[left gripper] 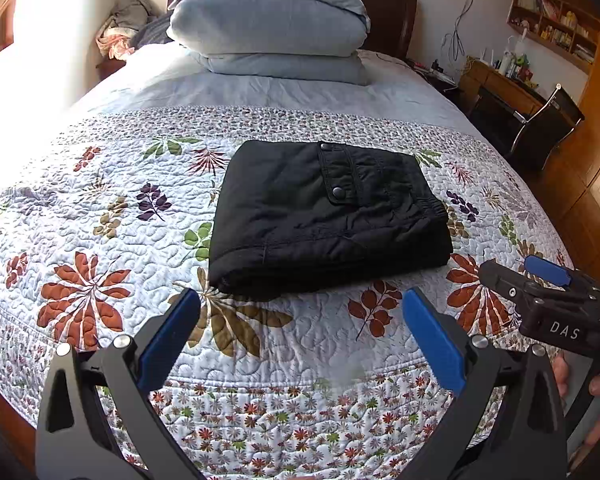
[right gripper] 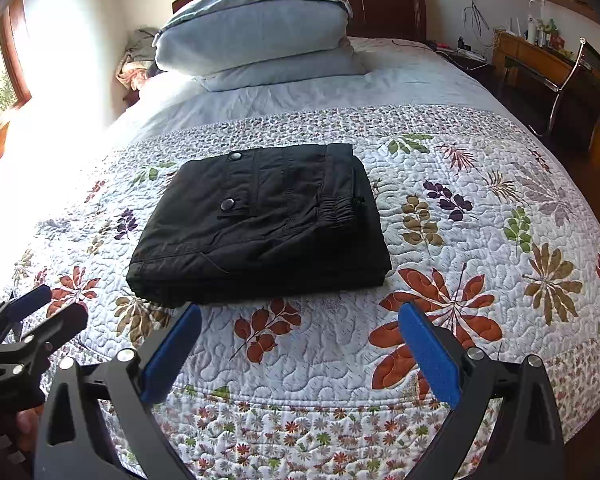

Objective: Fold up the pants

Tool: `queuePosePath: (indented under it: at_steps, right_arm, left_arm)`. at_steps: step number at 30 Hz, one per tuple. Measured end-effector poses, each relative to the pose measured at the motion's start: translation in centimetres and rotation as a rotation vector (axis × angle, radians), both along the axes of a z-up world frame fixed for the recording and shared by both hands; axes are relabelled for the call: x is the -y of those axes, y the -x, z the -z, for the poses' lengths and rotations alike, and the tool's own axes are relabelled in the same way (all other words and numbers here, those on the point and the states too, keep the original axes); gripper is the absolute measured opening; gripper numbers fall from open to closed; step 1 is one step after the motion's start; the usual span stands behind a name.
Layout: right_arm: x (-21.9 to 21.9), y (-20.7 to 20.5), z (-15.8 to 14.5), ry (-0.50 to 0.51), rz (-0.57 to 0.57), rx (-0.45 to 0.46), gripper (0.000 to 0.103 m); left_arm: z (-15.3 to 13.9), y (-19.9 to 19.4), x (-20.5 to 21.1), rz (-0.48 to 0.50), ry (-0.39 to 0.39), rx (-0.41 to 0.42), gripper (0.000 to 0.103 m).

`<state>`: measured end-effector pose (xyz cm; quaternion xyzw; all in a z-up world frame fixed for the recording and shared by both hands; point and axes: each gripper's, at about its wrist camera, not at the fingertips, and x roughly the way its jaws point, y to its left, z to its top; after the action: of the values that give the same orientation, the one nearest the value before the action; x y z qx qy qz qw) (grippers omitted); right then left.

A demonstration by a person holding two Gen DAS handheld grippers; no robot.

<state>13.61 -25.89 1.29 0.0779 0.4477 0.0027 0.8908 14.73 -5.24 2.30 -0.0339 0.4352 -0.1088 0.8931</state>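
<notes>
Black pants [left gripper: 324, 216] lie folded into a compact rectangle on the floral quilt, with a snap-button pocket flap on top; they also show in the right wrist view [right gripper: 260, 228]. My left gripper [left gripper: 300, 304] is open and empty, held just short of the near edge of the pants. My right gripper [right gripper: 300, 316] is open and empty, also just in front of the pants. The right gripper shows at the right edge of the left wrist view [left gripper: 540, 280], and the left gripper shows at the left edge of the right wrist view [right gripper: 36, 312].
The quilt [left gripper: 260, 360] covers the bed. Stacked pale blue pillows [left gripper: 268, 28] rest against a dark headboard. A wooden desk and metal chair [left gripper: 540, 120] stand to the right. A bundle of clothes [left gripper: 120, 28] lies at the bed's far left.
</notes>
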Motion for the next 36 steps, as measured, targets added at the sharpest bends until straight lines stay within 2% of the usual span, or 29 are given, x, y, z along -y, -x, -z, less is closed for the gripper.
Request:
queuePosePath:
  at_steps: [7, 10, 18, 25, 28, 36]
  right_arm:
    - [-0.6, 1.4, -1.2, -0.001, -0.011, 0.014, 0.099]
    - [-0.9, 1.8, -1.6, 0.005, -0.018, 0.024, 0.099]
    - [-1.5, 2.2, -1.9, 0.012, -0.033, 0.039, 0.099]
    - [-1.6, 2.2, -1.7, 0.031, -0.035, 0.039, 0.099]
    - [-1.5, 2.1, -1.6, 0.033, -0.032, 0.038, 0.099]
    - [-1.4, 1.9, -1.4, 0.042, -0.028, 0.034, 0.099]
  left_arm:
    - [-1.8, 2.6, -0.7, -0.036, 0.02, 0.033, 0.1]
    - [-2.2, 3.2, -0.8, -0.051, -0.019, 0.051, 0.1]
    - [-3.0, 3.8, -0.3, 0.006, -0.059, 0.084, 0.1]
    - [-2.9, 3.7, -0.3, 0.036, 0.005, 0.068, 0.1]
    - [-2.4, 3.1, -0.4, 0.007, -0.007, 0.029, 0.1]
    - [-2.0, 3.0, -0.6, -0.013, -0.044, 0.049, 0.1]
